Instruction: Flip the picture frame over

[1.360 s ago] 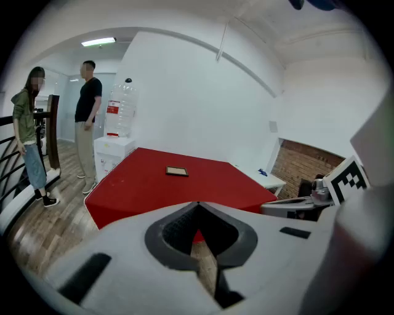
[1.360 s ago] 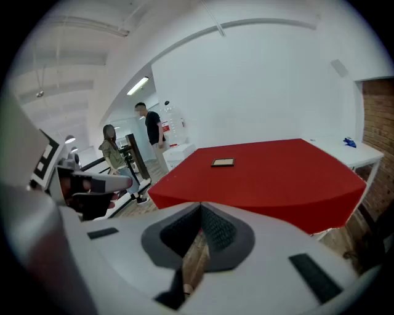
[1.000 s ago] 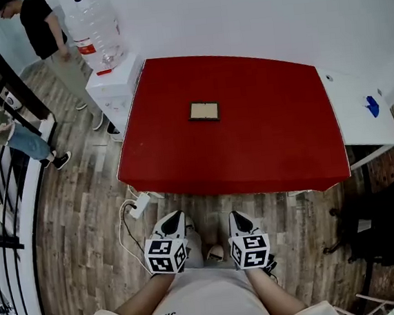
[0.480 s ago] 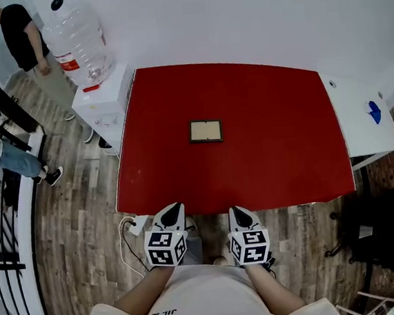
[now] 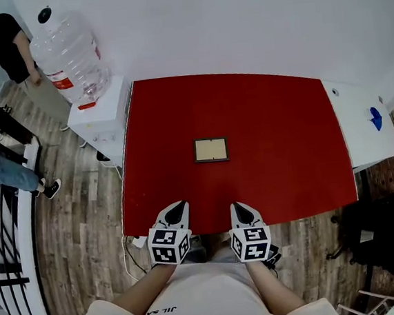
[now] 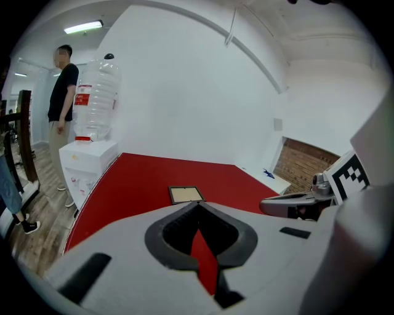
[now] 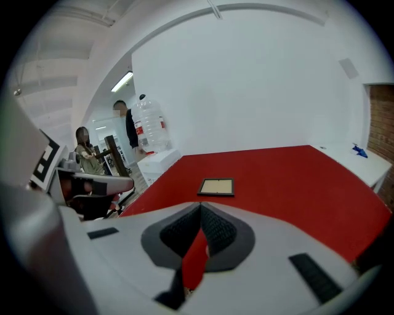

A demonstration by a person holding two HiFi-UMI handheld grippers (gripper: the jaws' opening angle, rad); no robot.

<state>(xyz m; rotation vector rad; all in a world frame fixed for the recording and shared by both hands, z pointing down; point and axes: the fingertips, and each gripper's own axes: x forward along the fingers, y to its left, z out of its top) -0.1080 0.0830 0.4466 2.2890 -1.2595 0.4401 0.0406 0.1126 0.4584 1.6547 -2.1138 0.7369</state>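
**Camera layout: one high view, two low views**

The head view looks steeply down on the red table (image 5: 286,145) from above its near edge. Both gripper views sit low at 6 o'clock, facing 12 o'clock across the tabletop. All three share the picture frame (image 5: 211,149).
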